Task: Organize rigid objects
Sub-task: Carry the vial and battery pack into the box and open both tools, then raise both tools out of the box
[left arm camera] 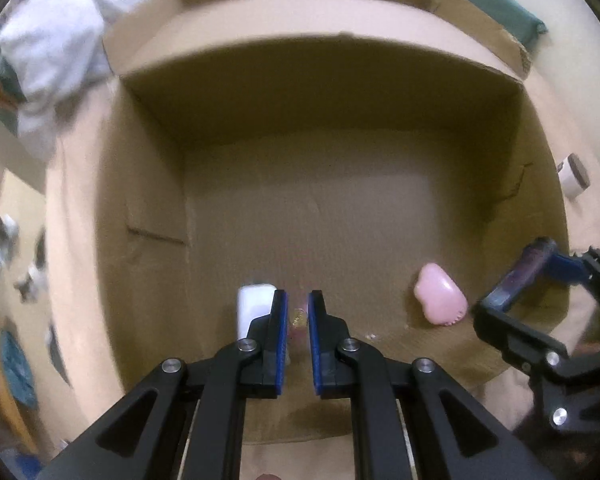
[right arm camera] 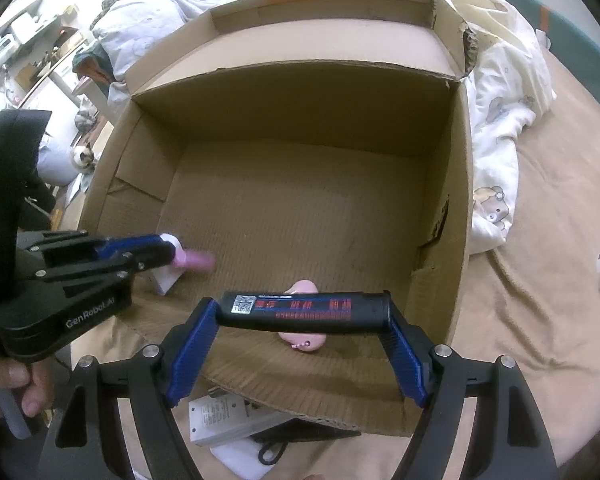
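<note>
An open cardboard box (right arm camera: 452, 184) lies on a bed; it also shows in the left wrist view (left arm camera: 156, 128). My right gripper (right arm camera: 300, 312) is shut on a long black bar with red print (right arm camera: 304, 310), held crosswise over the box's near edge. In the left wrist view the right gripper (left arm camera: 528, 280) shows at the right with the bar (left arm camera: 518, 276). My left gripper (left arm camera: 298, 300) is inside the box, shut on a small pink tube (right arm camera: 196, 259), next to a white block (left arm camera: 254, 304). A pink rounded object (left arm camera: 440, 300) lies on the box floor; the bar partly hides it in the right wrist view (right arm camera: 304, 340).
A white flat device (right arm camera: 224, 420) and a black cord (right arm camera: 270, 450) lie on the tan blanket (right arm camera: 540, 320) in front of the box. A white printed duvet (right arm camera: 500, 128) is bunched to the right. A white jar (left arm camera: 574, 174) stands right of the box. Cluttered shelves are far left.
</note>
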The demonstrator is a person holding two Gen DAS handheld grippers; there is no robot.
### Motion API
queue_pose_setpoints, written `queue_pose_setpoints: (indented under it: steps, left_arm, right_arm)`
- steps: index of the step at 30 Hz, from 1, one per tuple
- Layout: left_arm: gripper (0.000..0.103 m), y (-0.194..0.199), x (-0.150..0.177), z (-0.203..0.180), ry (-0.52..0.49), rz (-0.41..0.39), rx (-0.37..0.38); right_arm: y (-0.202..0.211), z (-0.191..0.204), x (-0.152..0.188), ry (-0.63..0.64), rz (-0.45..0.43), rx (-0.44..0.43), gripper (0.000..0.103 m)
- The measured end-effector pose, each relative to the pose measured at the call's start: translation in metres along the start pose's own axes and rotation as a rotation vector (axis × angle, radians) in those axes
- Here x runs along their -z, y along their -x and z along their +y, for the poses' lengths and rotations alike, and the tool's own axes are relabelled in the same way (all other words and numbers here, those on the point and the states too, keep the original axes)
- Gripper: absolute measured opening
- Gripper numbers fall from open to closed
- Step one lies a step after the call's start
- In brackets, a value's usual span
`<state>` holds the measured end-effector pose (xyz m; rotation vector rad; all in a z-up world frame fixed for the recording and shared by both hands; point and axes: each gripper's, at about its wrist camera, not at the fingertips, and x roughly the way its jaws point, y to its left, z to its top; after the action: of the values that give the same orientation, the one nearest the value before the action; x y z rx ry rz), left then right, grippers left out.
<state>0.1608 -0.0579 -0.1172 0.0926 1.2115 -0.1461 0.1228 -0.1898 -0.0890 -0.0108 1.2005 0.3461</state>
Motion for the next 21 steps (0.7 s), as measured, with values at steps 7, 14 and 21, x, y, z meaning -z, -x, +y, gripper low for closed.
queue_pose_setpoints:
  steps: [7, 14, 21]
  left_arm:
    - [0.075, 0.011, 0.004, -0.008, -0.039, -0.045, -0.051]
    - [0.088, 0.030, 0.001, 0.009, 0.050, -0.084, -0.024]
    - [0.089, 0.052, 0.003, 0.010, 0.051, -0.132, -0.016]
  right_arm:
    - [0.006, 0.002, -0.001, -0.011, -0.041, -0.042, 0.103]
    - [0.030, -0.004, -0.005, -0.047, -0.167, -0.054, 0.103]
    - [0.039, -0.012, -0.011, -0.083, -0.211, -0.067, 0.103]
